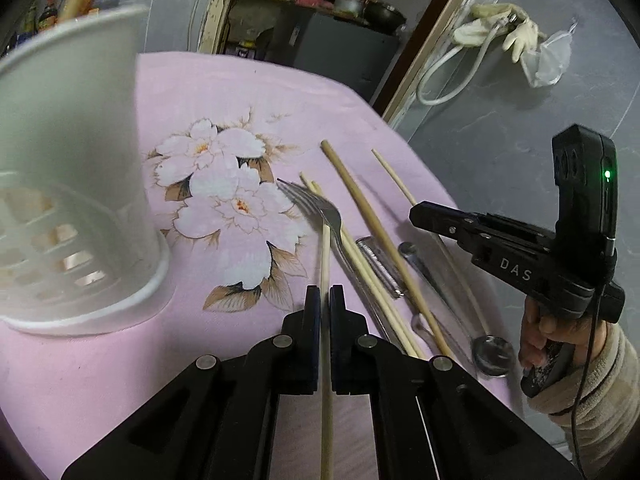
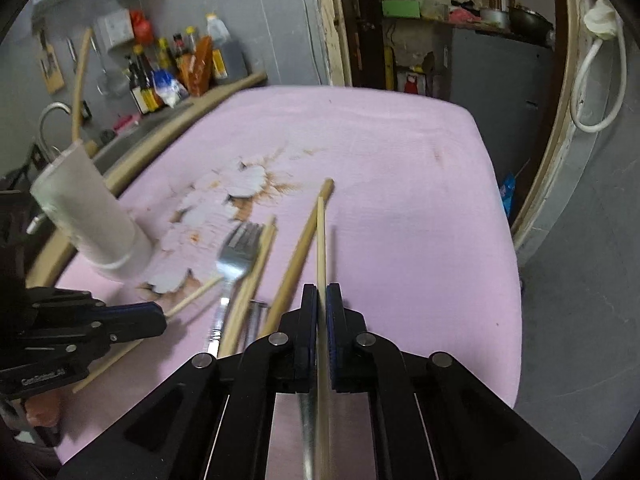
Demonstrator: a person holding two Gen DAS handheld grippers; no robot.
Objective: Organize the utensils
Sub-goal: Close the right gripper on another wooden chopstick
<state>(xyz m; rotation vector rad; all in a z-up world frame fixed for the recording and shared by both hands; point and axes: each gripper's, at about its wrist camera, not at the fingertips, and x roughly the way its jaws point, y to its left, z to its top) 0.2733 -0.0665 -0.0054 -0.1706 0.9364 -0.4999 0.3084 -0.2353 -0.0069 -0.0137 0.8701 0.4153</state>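
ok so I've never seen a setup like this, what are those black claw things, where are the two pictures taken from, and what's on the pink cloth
There is no robot here. A person holds a black two-finger gripper in each hand, and each gripper carries a fisheye camera looking along its fingers. One picture comes from the left gripper, the other from the right gripper.

Each gripper is shut on a thin wooden chopstick: the left chopstick, the right chopstick.

On the pink floral tablecloth stand a white utensil holder and, loose, a metal fork, more chopsticks, a small metal spoon and what looks like a peeler.
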